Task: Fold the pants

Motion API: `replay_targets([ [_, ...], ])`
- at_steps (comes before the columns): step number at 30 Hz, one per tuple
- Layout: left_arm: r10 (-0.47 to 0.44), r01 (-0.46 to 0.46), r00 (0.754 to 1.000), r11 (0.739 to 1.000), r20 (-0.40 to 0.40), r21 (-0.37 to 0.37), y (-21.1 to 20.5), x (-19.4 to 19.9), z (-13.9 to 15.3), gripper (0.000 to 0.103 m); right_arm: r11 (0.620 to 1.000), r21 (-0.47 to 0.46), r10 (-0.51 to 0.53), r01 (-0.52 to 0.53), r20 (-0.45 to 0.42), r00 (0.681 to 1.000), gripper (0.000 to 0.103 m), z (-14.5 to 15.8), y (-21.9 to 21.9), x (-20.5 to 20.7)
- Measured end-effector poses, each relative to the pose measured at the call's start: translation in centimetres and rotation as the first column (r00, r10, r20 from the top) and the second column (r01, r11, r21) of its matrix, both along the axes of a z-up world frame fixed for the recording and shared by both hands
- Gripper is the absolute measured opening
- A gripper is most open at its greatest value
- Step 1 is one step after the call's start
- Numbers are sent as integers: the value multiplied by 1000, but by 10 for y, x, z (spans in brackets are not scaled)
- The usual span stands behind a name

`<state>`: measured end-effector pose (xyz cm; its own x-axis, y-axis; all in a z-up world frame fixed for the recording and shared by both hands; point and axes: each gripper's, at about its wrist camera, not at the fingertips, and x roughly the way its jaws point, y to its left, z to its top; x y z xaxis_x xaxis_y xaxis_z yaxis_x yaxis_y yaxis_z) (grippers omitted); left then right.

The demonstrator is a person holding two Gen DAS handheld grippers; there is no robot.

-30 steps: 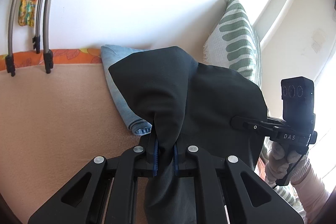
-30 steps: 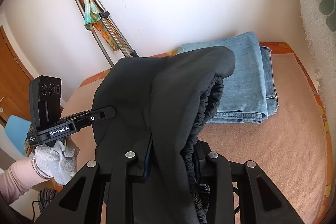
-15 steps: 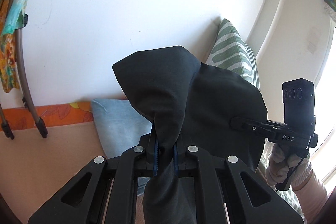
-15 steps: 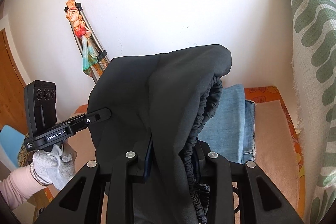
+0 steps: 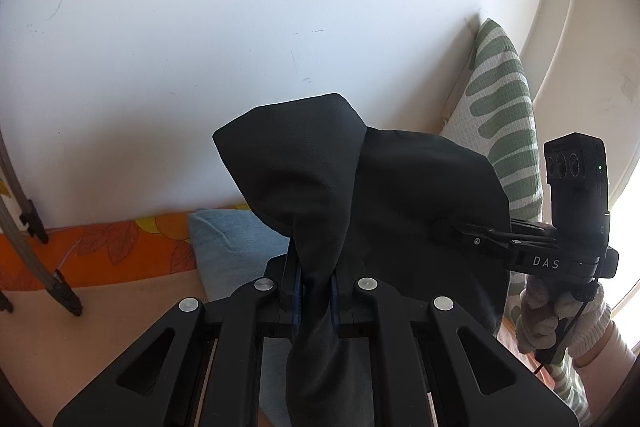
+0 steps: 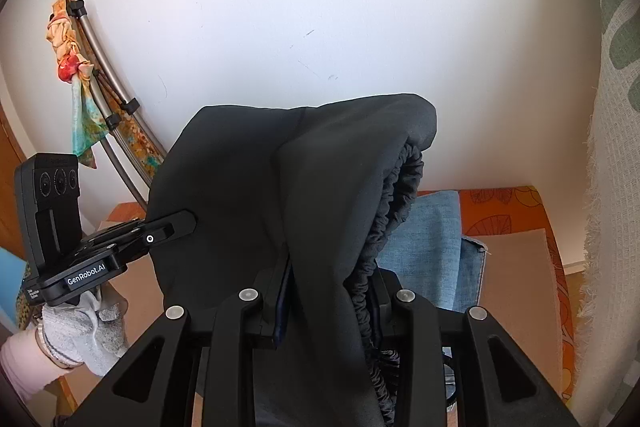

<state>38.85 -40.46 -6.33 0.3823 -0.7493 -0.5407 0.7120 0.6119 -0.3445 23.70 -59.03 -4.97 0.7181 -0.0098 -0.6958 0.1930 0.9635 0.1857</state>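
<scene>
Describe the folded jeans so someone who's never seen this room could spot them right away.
Start at the white wall, then drop to the peach bed cover with its orange leaf-print border. The folded jeans lie there near the wall, left of the green-patterned pillow. They are pale blue denim lying flat, unlike the black pants held up in front.

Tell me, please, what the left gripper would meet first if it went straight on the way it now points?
Apart from the black pants it already clamps, the left gripper would probably reach the folded jeans on the bed, just ahead and below; depth is hard to judge.
</scene>
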Motion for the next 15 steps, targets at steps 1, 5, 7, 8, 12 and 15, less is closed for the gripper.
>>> replay_targets([
  [1,6,-6,1000,1000,-9,9,-2,6,-5,9,1000,-1,-4,4,-9,1000,30,-6,-4,5],
  [5,32,-31,999,997,-6,73,-12,21,-26,9,999,19,-30,31,-36,999,31,-28,-20,19],
  [7,43,-43,999,993,6,106,-17,23,-33,11,999,26,-37,39,-52,998,33,-38,-27,24],
  [8,55,-57,998,990,19,129,-19,24,-35,14,999,21,-44,45,-60,997,37,-42,-30,26],
  [12,123,-123,992,977,12,176,-21,35,-41,21,994,-30,-111,109,-98,989,53,-49,-36,33],
  [15,157,-155,988,972,2,178,-13,40,-39,21,984,-65,-172,166,-101,980,66,-48,-40,31],
])
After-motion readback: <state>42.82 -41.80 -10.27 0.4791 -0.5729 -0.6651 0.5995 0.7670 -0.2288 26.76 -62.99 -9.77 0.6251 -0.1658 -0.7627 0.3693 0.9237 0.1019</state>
